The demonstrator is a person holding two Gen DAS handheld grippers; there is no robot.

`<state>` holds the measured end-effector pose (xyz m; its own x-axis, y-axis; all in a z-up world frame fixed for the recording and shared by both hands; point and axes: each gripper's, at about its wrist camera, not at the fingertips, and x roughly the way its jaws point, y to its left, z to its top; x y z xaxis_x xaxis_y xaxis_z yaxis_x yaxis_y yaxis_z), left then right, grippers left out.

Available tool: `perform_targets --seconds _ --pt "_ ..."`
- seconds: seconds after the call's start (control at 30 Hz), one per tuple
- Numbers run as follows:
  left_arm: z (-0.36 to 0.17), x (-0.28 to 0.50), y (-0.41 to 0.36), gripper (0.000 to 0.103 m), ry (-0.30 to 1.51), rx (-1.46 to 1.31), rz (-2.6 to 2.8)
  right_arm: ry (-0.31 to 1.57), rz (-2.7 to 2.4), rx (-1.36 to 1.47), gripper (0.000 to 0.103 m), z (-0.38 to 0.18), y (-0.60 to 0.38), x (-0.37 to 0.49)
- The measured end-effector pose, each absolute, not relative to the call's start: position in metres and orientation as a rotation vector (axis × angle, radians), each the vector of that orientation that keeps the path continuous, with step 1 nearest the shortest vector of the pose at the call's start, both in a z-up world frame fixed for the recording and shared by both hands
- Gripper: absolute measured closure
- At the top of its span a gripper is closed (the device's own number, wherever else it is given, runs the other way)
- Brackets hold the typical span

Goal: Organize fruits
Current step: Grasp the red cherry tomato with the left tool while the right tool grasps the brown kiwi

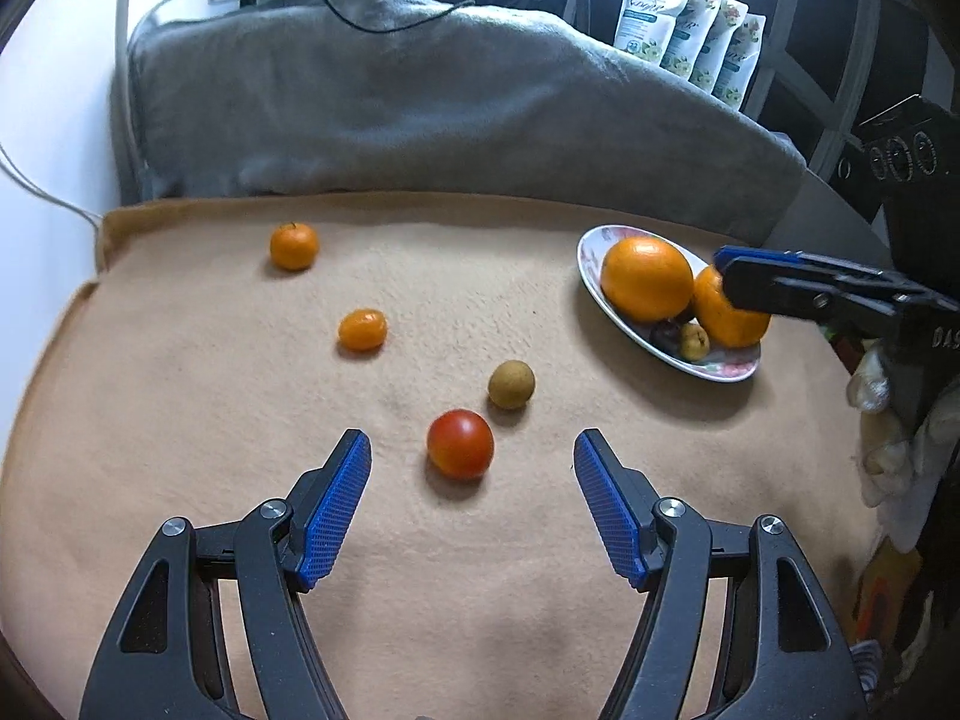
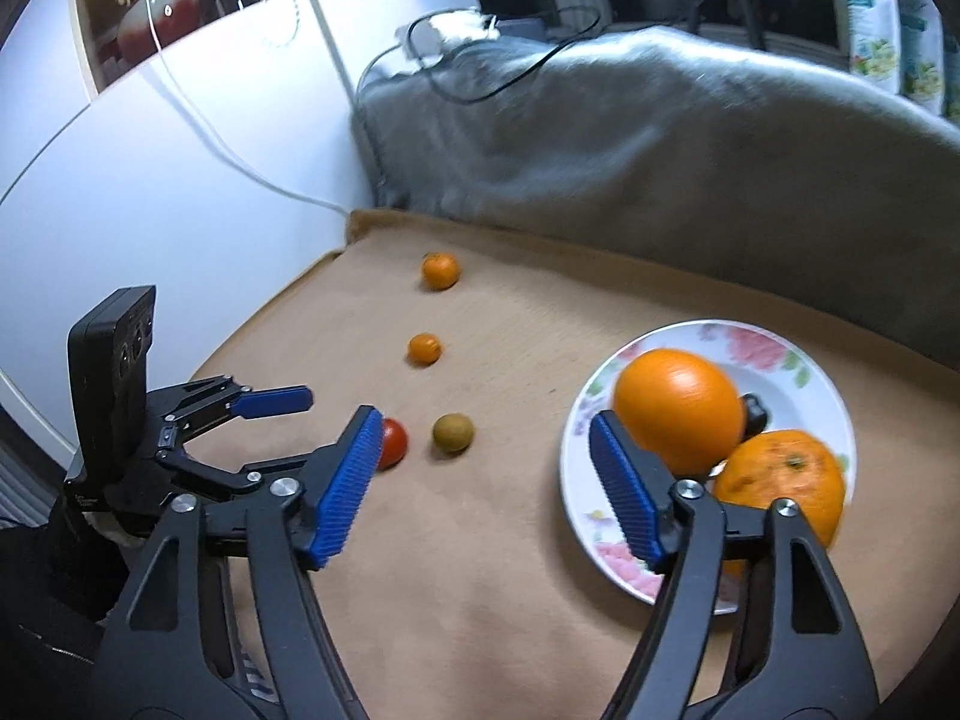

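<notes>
The left gripper [image 1: 472, 468] stands open and empty, its blue pads flanking the round red tomato [image 1: 460, 443] lying just ahead on the tan fleece blanket [image 1: 180, 396]. The right gripper [image 2: 486, 480], also open and empty, hovers by the floral plate [image 2: 780, 348], farther from the tomato.

Red tomato [image 1: 460, 444] before spread left gripper [image 1: 472, 450]

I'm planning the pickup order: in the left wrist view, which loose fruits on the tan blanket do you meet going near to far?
Red tomato → brown-green round fruit → small orange citrus → far tangerine.
</notes>
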<state>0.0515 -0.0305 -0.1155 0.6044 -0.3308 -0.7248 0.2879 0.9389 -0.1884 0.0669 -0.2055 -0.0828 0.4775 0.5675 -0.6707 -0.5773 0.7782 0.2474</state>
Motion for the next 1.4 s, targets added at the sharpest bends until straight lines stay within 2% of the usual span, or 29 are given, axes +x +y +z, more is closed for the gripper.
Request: perform_targets --seconds 0.13,0.33,0.53,1.1,1.4 --pt "-0.123 0.054 -0.029 0.033 0.866 -0.069 -0.374 0.860 0.722 -0.009 0.037 -0.094 -0.193 0.073" --pt "-0.133 0.058 -0.032 0.045 0.895 -0.071 -0.393 0.943 0.747 0.027 0.047 -0.113 -0.175 0.088" --pt "-0.141 0.064 -0.030 0.049 0.913 -0.085 -0.393 1.006 0.746 0.036 0.053 -0.130 -0.160 0.102" --pt "-0.153 0.076 -0.032 0.059 0.934 -0.061 -0.393 1.082 0.727 -0.029 0.060 -0.152 -0.132 0.117" --pt "-0.155 0.080 -0.033 0.067 0.935 -0.048 -0.385 1.088 0.712 -0.119 0.069 -0.155 -0.118 0.119"
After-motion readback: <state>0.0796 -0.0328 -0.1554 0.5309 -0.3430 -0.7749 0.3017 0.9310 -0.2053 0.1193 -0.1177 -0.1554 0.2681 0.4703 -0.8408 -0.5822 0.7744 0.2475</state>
